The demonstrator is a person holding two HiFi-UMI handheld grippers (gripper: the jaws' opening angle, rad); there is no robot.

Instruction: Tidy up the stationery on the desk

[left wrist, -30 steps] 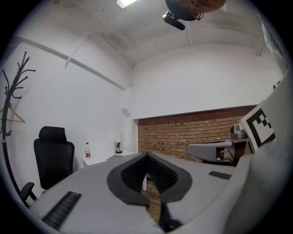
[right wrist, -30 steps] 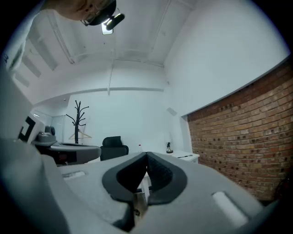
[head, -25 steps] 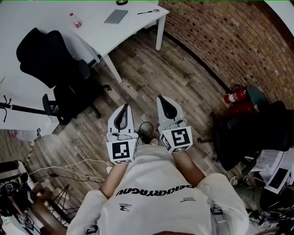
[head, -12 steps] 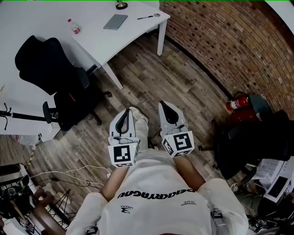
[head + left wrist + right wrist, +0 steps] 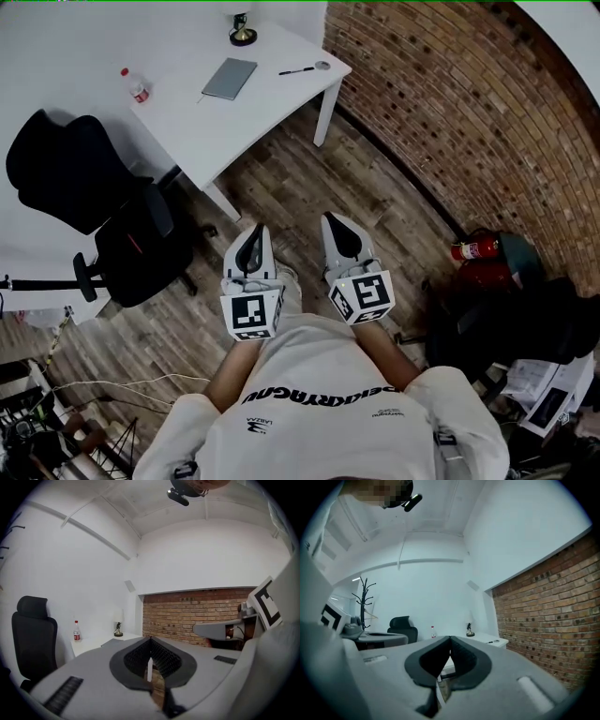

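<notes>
Two tools are held out level at waist height over the wooden floor [image 5: 309, 178], side by side and a little apart: the left tool [image 5: 256, 228] has its jaws pressed together with nothing between them, and the right tool [image 5: 332, 221] is likewise closed and empty. The stationery lies well ahead of them on the white worktop [image 5: 187, 127]: a grey notebook [image 5: 230, 78] near the middle, and a pen [image 5: 298, 70] with a small round thing [image 5: 322, 66] just beside it, close to the corner by the brick wall [image 5: 469, 122]. A bottle with a red label [image 5: 134, 85] stands toward the worktop's left side and a small lamp-like ornament [image 5: 243, 36] at its far edge. A black office chair [image 5: 94, 197] sits at the left against the near edge, and the worktop's leg [image 5: 222, 200] comes down just ahead of the left tool. A strip of bare floor runs between the chair and the brick wall up to the corner leg [image 5: 322, 112]. At the right a fire extinguisher [image 5: 473, 248] lies beside dark clutter, and cables [image 5: 122, 384] trail over the floor at the lower left. Only the head view shows the notebook's flat top; the left gripper view sees the bottle and ornament edge-on over the closed jaws, and the right gripper view alone shows a coat stand [image 5: 362, 603] by the white wall.
</notes>
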